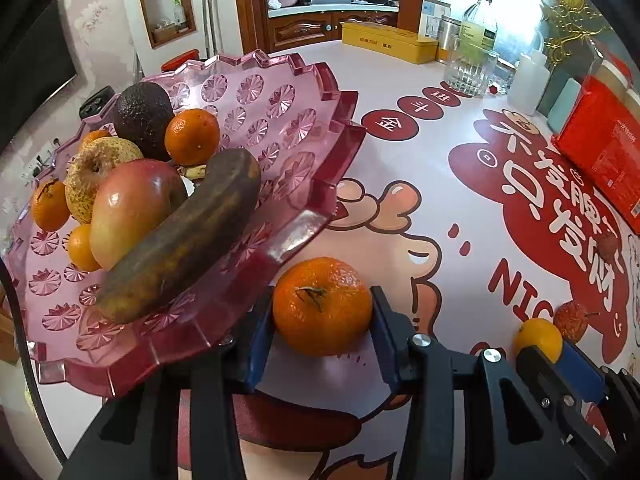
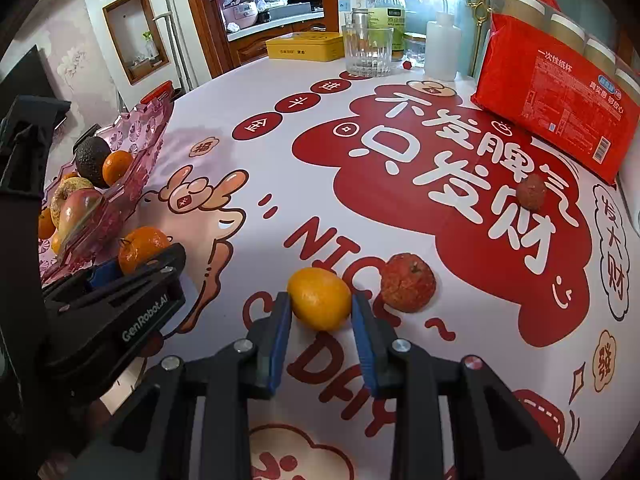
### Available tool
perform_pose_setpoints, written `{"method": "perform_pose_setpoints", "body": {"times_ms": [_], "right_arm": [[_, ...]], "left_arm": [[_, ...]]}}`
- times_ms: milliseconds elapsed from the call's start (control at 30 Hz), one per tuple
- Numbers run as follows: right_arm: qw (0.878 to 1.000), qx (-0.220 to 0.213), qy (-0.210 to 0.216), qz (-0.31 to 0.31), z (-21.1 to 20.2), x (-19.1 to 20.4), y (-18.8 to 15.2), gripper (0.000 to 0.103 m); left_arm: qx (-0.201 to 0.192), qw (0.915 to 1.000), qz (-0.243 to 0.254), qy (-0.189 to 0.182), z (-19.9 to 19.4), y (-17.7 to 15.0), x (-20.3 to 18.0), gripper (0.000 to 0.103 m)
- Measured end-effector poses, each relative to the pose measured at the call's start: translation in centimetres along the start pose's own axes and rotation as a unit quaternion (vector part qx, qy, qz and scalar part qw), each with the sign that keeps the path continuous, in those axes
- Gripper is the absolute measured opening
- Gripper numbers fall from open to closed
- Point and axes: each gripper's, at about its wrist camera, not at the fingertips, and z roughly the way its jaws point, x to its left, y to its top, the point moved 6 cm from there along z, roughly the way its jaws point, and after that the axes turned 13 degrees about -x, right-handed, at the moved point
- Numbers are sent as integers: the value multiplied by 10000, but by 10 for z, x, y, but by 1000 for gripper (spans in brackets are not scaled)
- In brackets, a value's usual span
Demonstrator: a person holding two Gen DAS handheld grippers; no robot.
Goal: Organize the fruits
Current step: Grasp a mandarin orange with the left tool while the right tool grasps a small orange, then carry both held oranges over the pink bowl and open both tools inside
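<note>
A pink glass fruit dish (image 1: 320, 92) holds an avocado (image 1: 142, 120), a dark banana (image 1: 188, 236), an apple (image 1: 132, 204), a pear and several tangerines. My left gripper (image 1: 322, 320) is shut on a tangerine (image 1: 322, 306) just below the dish's rim. My right gripper (image 2: 320, 312) has its pads against both sides of a yellow-orange citrus (image 2: 319, 297) on the table. A wrinkled red fruit (image 2: 408, 282) lies right beside it. A small reddish-brown fruit (image 2: 531, 192) lies farther right. The dish (image 2: 148, 128) also shows at the left of the right wrist view.
A red packet of paper cups (image 2: 560, 96) leans at the right. A ribbed glass (image 2: 367, 50), a clear bottle (image 2: 387, 8), a white squeeze bottle (image 2: 442, 46) and a yellow tin (image 2: 306, 46) stand at the far edge of the printed tablecloth (image 2: 280, 152).
</note>
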Motion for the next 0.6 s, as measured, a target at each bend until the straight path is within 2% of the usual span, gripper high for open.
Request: {"method": "perform_pose_setpoints", "body": {"times_ms": [400,600], "right_arm": [[9999,-27,-42,117,-13,4,-3,31],[9997,-65,-105,209,-30,7,-4,31]], "left_arm": [[194,9977,389,-518,-23,-20,4,42],[394,9919,732,-956,-37,-30,2,42]]}}
